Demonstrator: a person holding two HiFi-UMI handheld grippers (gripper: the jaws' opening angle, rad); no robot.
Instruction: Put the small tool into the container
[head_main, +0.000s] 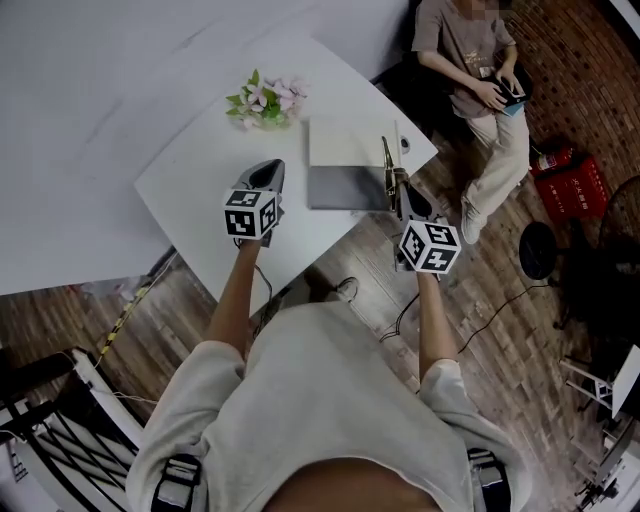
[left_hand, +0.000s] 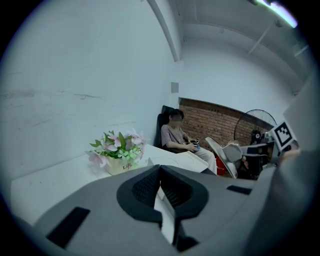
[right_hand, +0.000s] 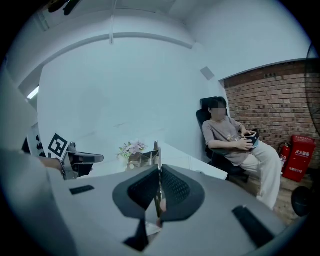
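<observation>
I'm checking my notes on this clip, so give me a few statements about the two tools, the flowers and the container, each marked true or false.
1. The right tool is shut on a thin metal piece. True.
2. The thin metal piece lies inside the container. False: it is clamped in the right tool and sticks out past its tips, not resting in the container.
3. The flower pot stands on the white table. True.
4. The left tool grips the flower pot. False: its jaws are together with nothing between them, and the pot stands apart from it on the table.
</observation>
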